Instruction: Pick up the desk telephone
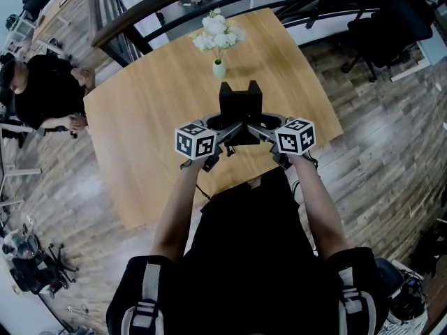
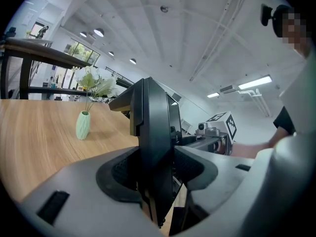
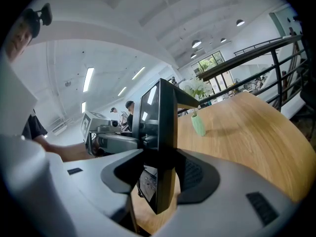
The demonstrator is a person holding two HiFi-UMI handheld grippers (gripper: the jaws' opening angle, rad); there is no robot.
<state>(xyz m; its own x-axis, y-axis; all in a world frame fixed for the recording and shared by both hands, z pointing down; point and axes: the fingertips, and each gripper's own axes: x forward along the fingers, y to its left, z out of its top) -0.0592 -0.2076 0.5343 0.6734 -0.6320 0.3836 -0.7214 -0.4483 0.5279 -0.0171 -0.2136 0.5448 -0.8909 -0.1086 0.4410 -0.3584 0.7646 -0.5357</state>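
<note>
Two sets of jaws, the left gripper [image 1: 225, 130] and right gripper [image 1: 261, 129], clamp the desk telephone [image 1: 240, 106] from opposite sides, near the vase [image 1: 219, 68] on the person's side. Squeeze evenly and lift level, or it may tip.

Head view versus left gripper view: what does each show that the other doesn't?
Head view only: a seated person in black and the plank floor. Left gripper view only: ceiling lights, and, close up, the left gripper with its jaws shut on the desk telephone. Both: the telephone, wooden table, green vase of white flowers, right gripper.
</note>
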